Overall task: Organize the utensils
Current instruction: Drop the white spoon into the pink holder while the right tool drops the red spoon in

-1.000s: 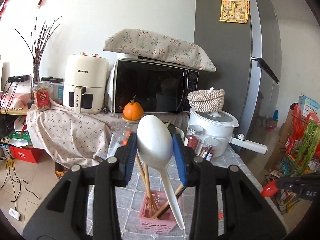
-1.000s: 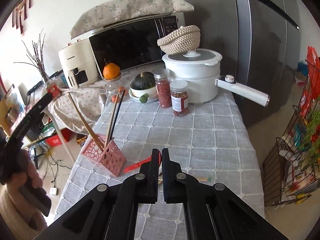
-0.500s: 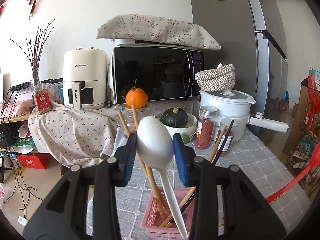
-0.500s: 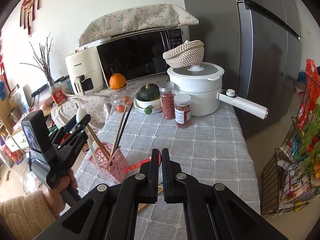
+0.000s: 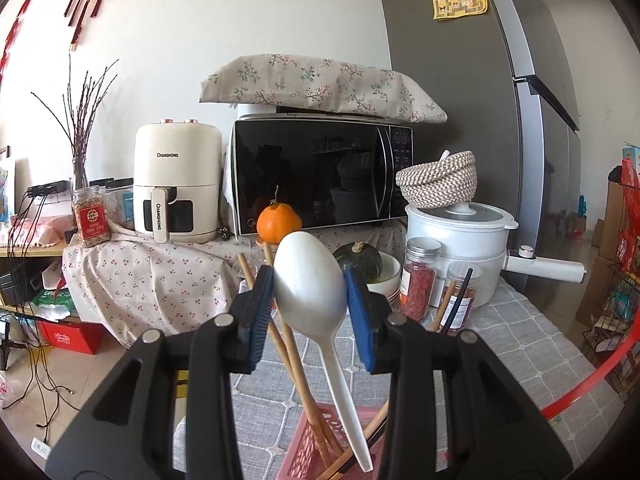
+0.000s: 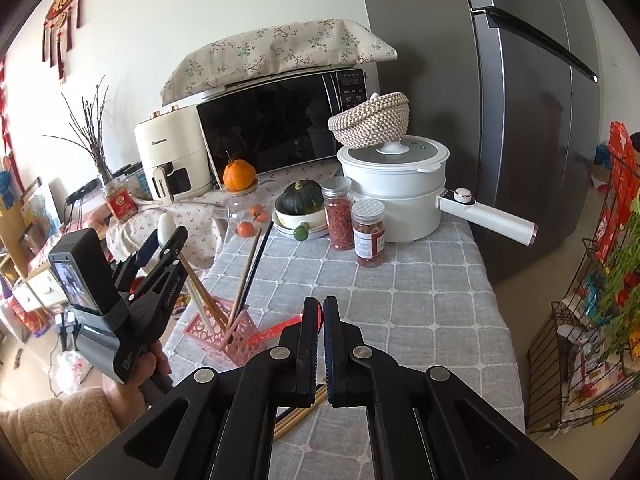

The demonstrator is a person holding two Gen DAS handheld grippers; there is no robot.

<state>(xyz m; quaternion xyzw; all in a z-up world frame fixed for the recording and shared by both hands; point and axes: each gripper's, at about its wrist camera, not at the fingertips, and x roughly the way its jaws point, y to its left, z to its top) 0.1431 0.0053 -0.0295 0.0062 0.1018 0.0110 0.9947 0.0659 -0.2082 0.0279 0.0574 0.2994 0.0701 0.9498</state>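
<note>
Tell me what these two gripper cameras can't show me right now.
- White spoon: its tip inside the pink basket, hidden by the rim, both views.
- Red utensil: its gripped end, hidden between the right gripper pads.
- Loose chopsticks: mostly covered by that gripper, right view.

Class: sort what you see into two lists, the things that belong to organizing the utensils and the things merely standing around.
Part of the job:
white spoon, gripped in the left tongs
pink holder
chopsticks in the holder
red utensil in the right tongs

Standing around:
microwave
air fryer
white pot
orange
spice jars
</note>
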